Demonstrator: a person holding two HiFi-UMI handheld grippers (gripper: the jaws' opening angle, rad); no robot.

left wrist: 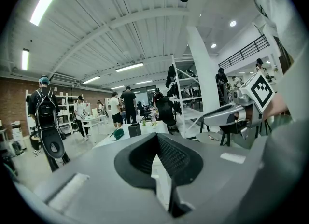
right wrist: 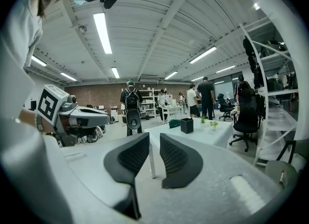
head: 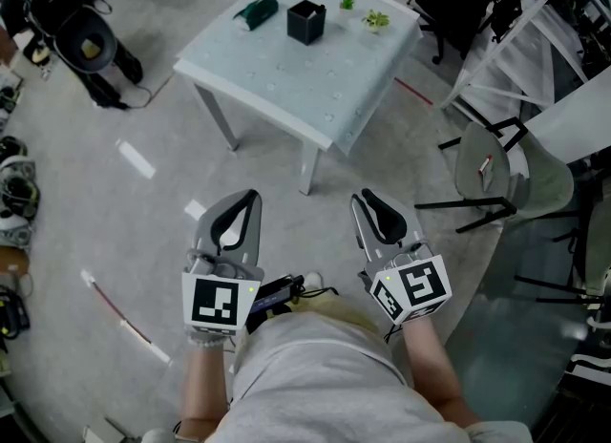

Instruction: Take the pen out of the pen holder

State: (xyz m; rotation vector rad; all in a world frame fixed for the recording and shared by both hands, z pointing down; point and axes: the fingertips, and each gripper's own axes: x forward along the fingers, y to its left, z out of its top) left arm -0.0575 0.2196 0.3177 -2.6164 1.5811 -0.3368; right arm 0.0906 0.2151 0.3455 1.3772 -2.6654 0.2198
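Observation:
The black pen holder (head: 305,22) stands on the white table (head: 286,78) far ahead of me, and it is too small to show a pen. It also appears in the left gripper view (left wrist: 134,130) and the right gripper view (right wrist: 187,125). Both grippers hang over the floor, well short of the table. My left gripper (head: 232,204) has its tips touching, shut on nothing (left wrist: 157,136). A gap shows between the jaws of my right gripper (head: 368,199), which is open and empty (right wrist: 154,138).
On the table lie a green object (head: 257,10) and two small plants (head: 376,20). A pale chair (head: 496,169) stands right of the table, black gear (head: 86,45) at the left. A person with a backpack (right wrist: 130,105) and others stand beyond.

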